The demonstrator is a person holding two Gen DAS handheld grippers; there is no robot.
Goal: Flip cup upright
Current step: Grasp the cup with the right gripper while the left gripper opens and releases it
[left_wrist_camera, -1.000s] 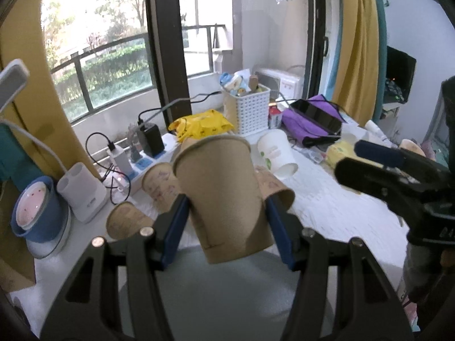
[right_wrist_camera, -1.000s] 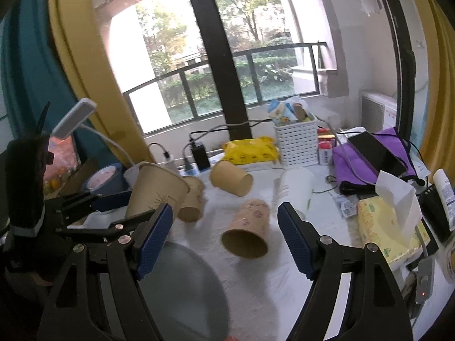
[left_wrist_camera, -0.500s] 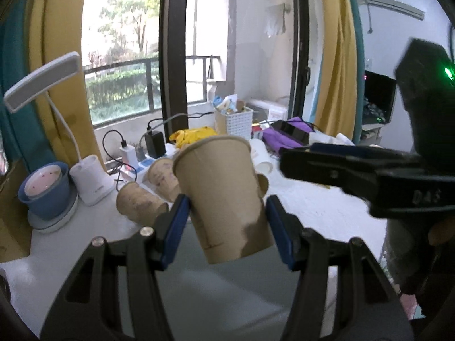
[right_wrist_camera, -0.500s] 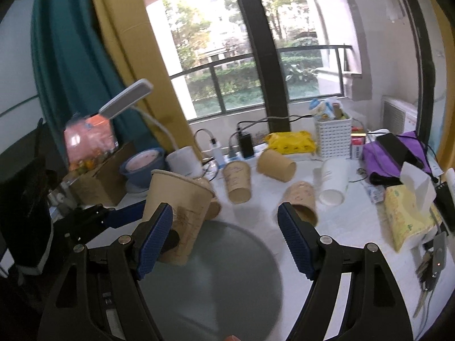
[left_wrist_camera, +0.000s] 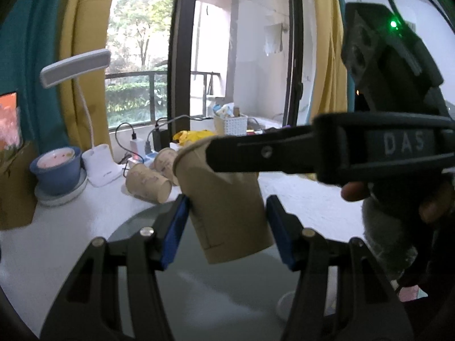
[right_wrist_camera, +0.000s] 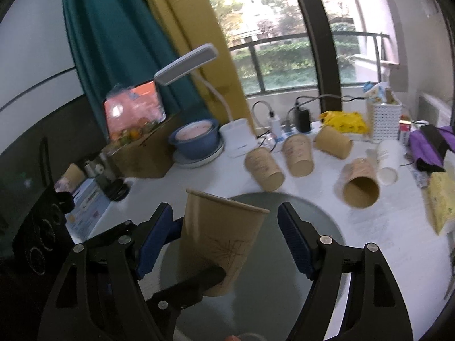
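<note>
My left gripper (left_wrist_camera: 226,226) is shut on a brown paper cup (left_wrist_camera: 224,210), mouth up, a little above a round grey mat (left_wrist_camera: 216,289). In the right wrist view the same cup (right_wrist_camera: 220,236) stands upright between the open blue pads (right_wrist_camera: 155,240) of my right gripper (right_wrist_camera: 224,241), which do not touch it; the left gripper's fingers (right_wrist_camera: 187,287) hold it from the left. The right gripper's black body (left_wrist_camera: 355,147) crosses the cup's rim in the left wrist view.
Several more brown cups (right_wrist_camera: 264,167) and a white cup (right_wrist_camera: 388,159) lie on their sides on the white table (right_wrist_camera: 378,227). A blue bowl (right_wrist_camera: 196,137), white desk lamp (right_wrist_camera: 184,66), white basket (right_wrist_camera: 384,119), cardboard box (right_wrist_camera: 142,153) and chargers line the back.
Both grippers have drawn together over the grey mat. The held cup now sits between the right gripper's open fingers, and the right gripper's body now fills the left wrist view's right side.
</note>
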